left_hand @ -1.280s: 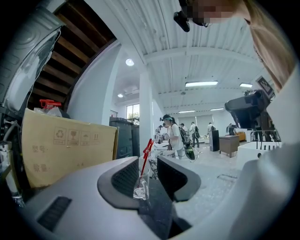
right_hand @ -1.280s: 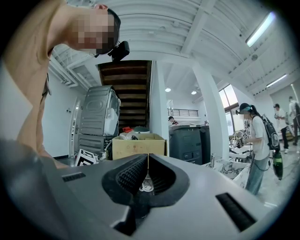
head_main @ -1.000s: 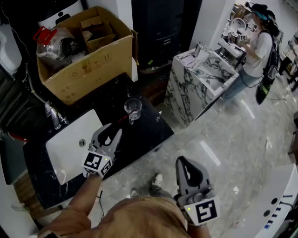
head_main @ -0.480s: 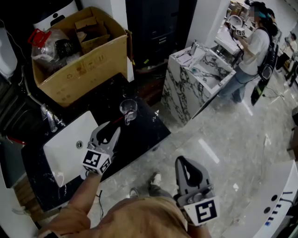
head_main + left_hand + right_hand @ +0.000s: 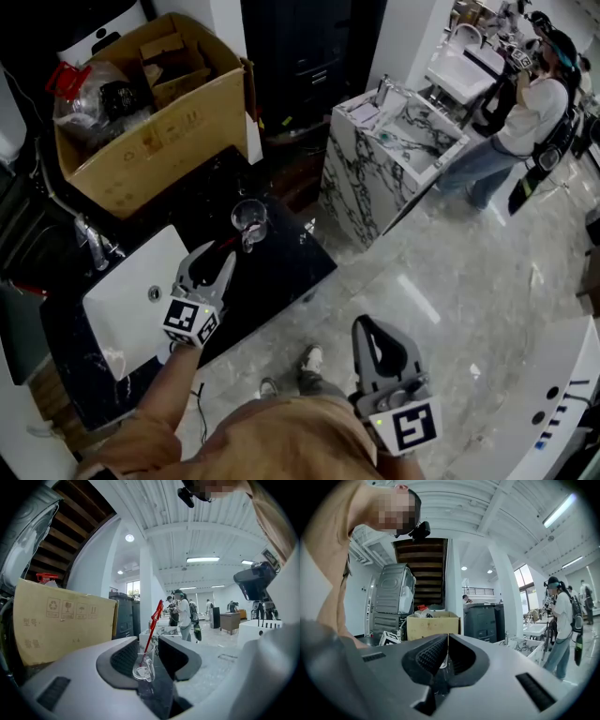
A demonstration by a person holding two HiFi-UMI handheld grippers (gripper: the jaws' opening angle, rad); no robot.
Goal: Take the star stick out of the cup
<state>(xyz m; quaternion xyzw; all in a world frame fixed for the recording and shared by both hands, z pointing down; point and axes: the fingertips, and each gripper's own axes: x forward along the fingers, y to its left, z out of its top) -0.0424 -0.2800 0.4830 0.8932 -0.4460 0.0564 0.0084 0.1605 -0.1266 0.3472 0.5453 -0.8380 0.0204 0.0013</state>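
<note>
— Where was the stick?
— The stick (image 5: 153,625) leaned in the cup (image 5: 248,219) on the counter (image 5: 281,267).
— And the grippers?
— The left gripper (image 5: 217,264) hung just near of the cup, jaws apart, holding nothing. The right gripper (image 5: 373,337), well to the right, had its jaws together, empty.

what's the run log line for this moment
left gripper open, short of cup | star stick in cup | right gripper shut, empty
</note>
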